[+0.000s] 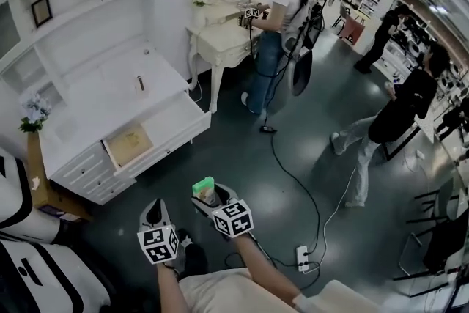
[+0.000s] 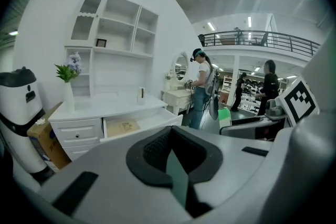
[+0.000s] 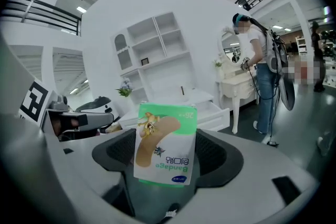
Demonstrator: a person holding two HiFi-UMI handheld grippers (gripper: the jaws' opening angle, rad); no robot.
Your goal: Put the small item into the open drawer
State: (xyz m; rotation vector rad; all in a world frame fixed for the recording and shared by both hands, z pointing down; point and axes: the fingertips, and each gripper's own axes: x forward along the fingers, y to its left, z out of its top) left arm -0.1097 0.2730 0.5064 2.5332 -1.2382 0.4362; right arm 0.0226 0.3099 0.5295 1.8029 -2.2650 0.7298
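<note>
My right gripper (image 1: 210, 197) is shut on a small green-and-white bandage box (image 1: 204, 188), held upright between its dark pads; the box (image 3: 165, 144) fills the middle of the right gripper view. The white cabinet's open drawer (image 1: 165, 124) lies ahead and to the left, well away from the box, with a tan sheet (image 1: 129, 143) in it. That drawer (image 2: 143, 119) also shows in the left gripper view and, behind the box, in the right gripper view (image 3: 212, 109). To the left of the right one, my left gripper (image 1: 154, 214) is shut on nothing (image 2: 176, 159).
A small bottle (image 1: 141, 83) stands on the cabinet top, a flower vase (image 1: 32, 114) at its left end. A cardboard box (image 1: 38, 179) and a white machine (image 1: 22, 245) sit left. A person (image 1: 282, 11) stands at a dressing table (image 1: 220, 40). A cable (image 1: 293, 172) and power strip (image 1: 303, 257) lie on the floor.
</note>
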